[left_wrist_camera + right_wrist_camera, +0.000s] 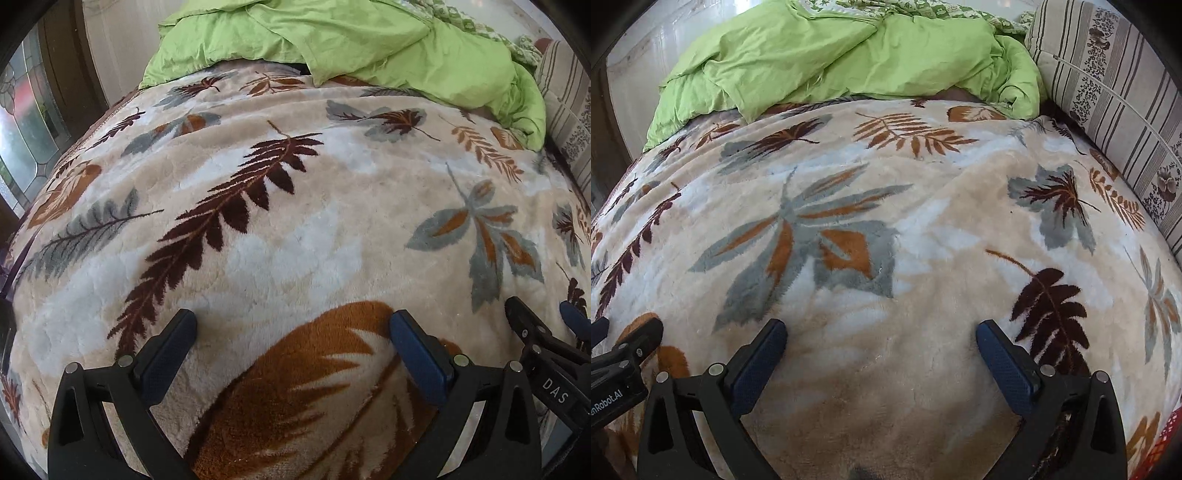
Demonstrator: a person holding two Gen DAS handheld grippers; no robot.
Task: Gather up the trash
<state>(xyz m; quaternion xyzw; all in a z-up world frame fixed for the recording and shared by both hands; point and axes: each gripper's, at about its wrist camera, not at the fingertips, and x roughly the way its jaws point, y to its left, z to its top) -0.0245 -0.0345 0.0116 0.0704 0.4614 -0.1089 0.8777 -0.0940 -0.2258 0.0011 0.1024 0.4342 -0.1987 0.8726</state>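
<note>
I hold my left gripper (293, 321) and right gripper (881, 332) spread wide and empty above the leaf-print blanket (295, 206), no trash visible in either view, so a blind grab risks snagging plush or the green duvet (849, 55).

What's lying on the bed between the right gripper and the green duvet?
Only bare leaf-print blanket between the right gripper and the green duvet; no trash shows there in the right wrist view.

The plush cream fleece blanket (332, 206), printed with dark brown, rust and grey leaves, lies spread smooth across the bed. Its far edge lies under a crumpled lime-green cotton quilt (369, 44).
</note>
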